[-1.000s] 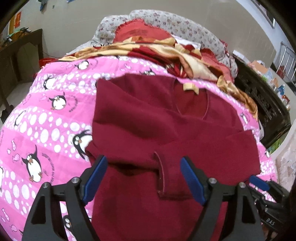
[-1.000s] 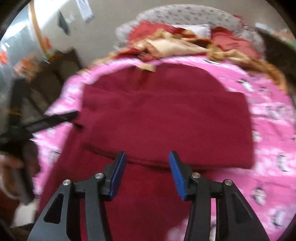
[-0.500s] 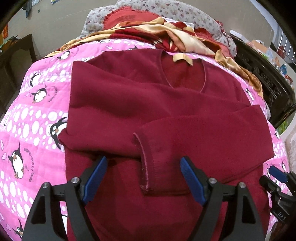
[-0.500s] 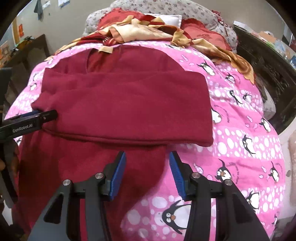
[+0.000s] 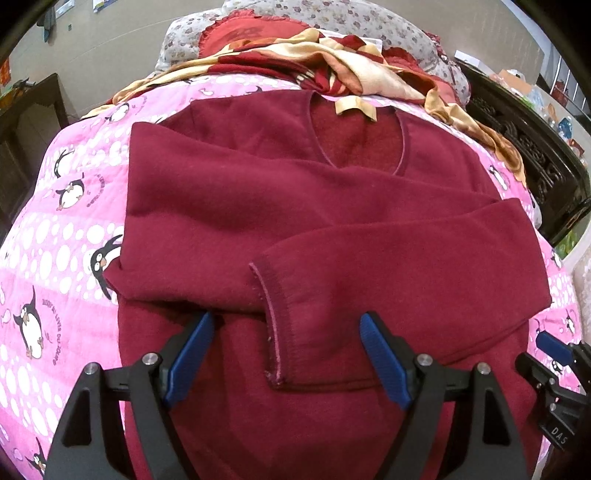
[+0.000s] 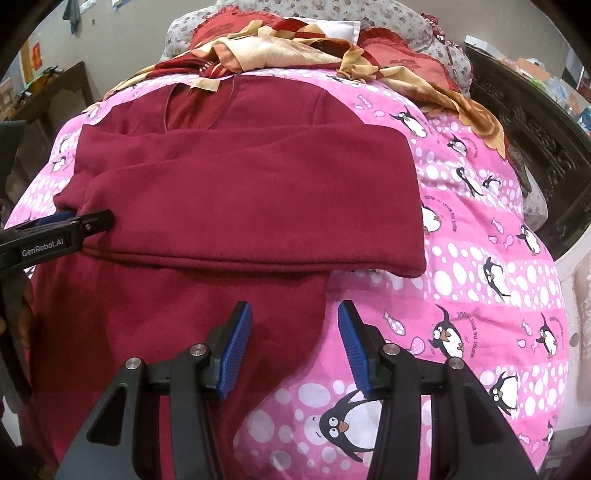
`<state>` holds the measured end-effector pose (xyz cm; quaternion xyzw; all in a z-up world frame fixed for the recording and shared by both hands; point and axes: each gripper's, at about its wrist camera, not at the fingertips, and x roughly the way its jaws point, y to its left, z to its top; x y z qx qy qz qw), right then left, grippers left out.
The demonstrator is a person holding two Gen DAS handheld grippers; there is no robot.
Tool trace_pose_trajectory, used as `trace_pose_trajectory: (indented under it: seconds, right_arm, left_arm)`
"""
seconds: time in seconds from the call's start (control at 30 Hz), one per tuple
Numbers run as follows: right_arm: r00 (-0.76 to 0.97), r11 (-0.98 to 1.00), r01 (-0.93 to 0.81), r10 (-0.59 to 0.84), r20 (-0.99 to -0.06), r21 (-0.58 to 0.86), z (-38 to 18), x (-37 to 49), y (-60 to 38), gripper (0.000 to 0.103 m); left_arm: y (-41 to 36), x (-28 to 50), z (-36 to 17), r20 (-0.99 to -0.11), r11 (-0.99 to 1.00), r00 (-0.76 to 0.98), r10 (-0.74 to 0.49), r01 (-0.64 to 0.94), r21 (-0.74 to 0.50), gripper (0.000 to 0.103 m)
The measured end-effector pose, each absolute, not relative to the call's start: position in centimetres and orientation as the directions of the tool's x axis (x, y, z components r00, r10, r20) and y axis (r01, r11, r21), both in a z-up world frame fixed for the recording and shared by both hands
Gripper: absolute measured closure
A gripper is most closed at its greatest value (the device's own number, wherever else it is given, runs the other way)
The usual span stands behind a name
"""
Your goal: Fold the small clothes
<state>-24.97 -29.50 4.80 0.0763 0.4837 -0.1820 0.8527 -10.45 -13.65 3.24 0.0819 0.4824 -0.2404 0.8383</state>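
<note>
A maroon V-neck sweater (image 5: 295, 206) lies flat on a pink penguin quilt (image 5: 55, 258), both sleeves folded across its chest. The upper sleeve's ribbed cuff (image 5: 275, 321) sits just beyond and between the fingers of my left gripper (image 5: 286, 325), which hovers open and grips nothing. In the right wrist view the same sweater (image 6: 240, 192) fills the left half. My right gripper (image 6: 293, 314) stands open over the lower body's right edge, one finger over cloth, the other over quilt. Each gripper shows in the other's view: the right gripper (image 5: 546, 356) and the left gripper (image 6: 85, 221).
A heap of red and cream cloth (image 5: 332, 62) and a floral pillow (image 5: 332, 14) lie at the head of the bed. Dark carved wooden furniture (image 6: 535, 122) stands along the right side, a dark table (image 5: 33, 103) on the left. Bare quilt (image 6: 480, 295) spreads right of the sweater.
Both grippers have come down and closer over the sweater, so it fills more of each view. The right view has swung right and sharpened. Neither gripper's opening has changed.
</note>
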Motion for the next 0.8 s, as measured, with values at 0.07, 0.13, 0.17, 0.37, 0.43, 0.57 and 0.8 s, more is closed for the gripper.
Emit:
trace_pose_trajectory:
  seconds: [0.07, 0.13, 0.17, 0.37, 0.43, 0.57, 0.8]
  right_arm:
    - [0.465, 0.922, 0.385, -0.238, -0.853, -0.047, 4.8, -25.0, -29.5, 0.044]
    - [0.465, 0.922, 0.384, -0.237, -0.853, -0.047, 4.7, -24.9, -29.5, 0.044]
    - [0.465, 0.922, 0.384, -0.236, -0.853, -0.046, 4.7, -24.9, -29.5, 0.044]
    - [0.462, 0.922, 0.385, -0.23, -0.856, -0.04, 4.5, -24.9, -29.7, 0.044]
    - [0.462, 0.921, 0.387, -0.229, -0.857, -0.037, 4.4, -24.9, -29.7, 0.044]
    - [0.463, 0.919, 0.394, -0.222, -0.858, -0.025, 4.3, -25.0, -30.0, 0.044]
    - [0.469, 0.907, 0.42, -0.225, -0.854, -0.008, 4.6, -25.5, -30.7, 0.044]
  left_arm:
    - [-13.8, -10.5, 3.3, -0.848, 0.87, 0.419, -0.325, 0.484, -0.094, 0.018]
    - [-13.9, -10.5, 3.3, -0.848, 0.869, 0.418, -0.326, 0.486, -0.095, 0.018]
    - [-14.0, -10.5, 3.3, -0.848, 0.868, 0.418, -0.327, 0.487, -0.095, 0.018]
    - [-14.5, -10.7, 3.6, -0.842, 0.863, 0.426, -0.332, 0.497, -0.089, 0.019]
    - [-14.7, -10.7, 3.7, -0.839, 0.861, 0.433, -0.33, 0.502, -0.079, 0.021]
    - [-15.3, -11.0, 3.8, -0.832, 0.85, 0.445, -0.332, 0.524, -0.059, 0.049]
    - [-14.6, -10.6, 4.7, -0.822, 0.848, 0.426, -0.377, 0.516, -0.122, 0.086]
